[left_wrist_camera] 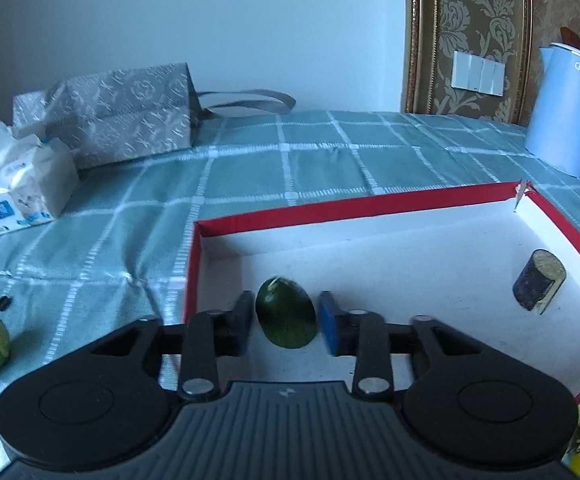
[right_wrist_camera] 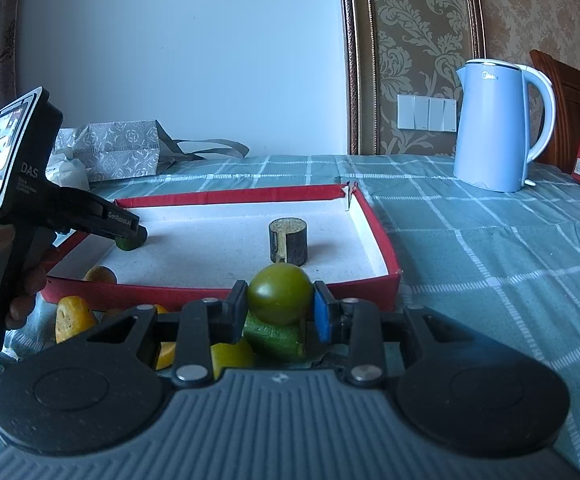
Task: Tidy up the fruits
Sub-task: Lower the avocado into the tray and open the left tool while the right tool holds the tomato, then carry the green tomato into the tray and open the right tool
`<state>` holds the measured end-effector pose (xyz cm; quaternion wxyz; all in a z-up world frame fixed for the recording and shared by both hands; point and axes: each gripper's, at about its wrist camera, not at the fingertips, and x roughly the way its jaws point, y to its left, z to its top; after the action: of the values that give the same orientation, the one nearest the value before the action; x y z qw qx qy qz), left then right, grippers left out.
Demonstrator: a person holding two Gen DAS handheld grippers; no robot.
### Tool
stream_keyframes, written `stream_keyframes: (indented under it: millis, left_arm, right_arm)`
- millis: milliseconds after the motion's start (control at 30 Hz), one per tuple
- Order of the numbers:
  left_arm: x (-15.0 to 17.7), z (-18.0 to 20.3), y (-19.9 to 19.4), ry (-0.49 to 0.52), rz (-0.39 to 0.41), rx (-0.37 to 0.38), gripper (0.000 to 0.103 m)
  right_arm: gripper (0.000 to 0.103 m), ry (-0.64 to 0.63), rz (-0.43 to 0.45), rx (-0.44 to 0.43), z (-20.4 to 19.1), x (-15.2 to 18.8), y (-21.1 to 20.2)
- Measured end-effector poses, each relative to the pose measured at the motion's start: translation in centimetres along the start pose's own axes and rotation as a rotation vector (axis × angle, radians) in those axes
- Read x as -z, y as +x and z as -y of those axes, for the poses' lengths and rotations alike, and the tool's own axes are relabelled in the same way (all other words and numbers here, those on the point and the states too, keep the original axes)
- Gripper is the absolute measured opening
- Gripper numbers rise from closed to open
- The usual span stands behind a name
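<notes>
A dark green, egg-shaped fruit lies in the red box, between the left gripper fingers, parted and clear of it. The right gripper fingers pinch a round olive-green tomato near the box's front wall.

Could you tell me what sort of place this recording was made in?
Probably a room in a home: a table under a checked tablecloth, an electric kettle by wall switches, patterned wallpaper, and a tissue pack beside a gift bag.
</notes>
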<state>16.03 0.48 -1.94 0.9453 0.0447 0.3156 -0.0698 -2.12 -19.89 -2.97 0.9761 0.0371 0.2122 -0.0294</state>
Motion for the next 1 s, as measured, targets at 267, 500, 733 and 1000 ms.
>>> stream_keyframes:
  millis: [267,500,733,1000]
  left_arm:
    - [1.5,-0.1,-6.5,0.032,0.216,-0.107,0.084]
    - [6.4,-1.2,-13.7,0.016,0.305,-0.099,0.087]
    - [9.6,-2.1,-14.4,-0.059,0.205,0.066,0.092]
    - [10.7,-0.6,-12.9,0.008,0.150,0.049,0.092]
  right_arm:
    - [0.032,0.002,0.000,-0.001,0.0,0.0,0.1]
    - [0.032,-0.004,0.001,-0.005,-0.1,0.1,0.2]
    - [0.032,-0.020,0.040,0.003,-0.2,0.2,-0.5]
    - [0.032,-0.028,0.074,0.018,-0.4,0.3,-1.1]
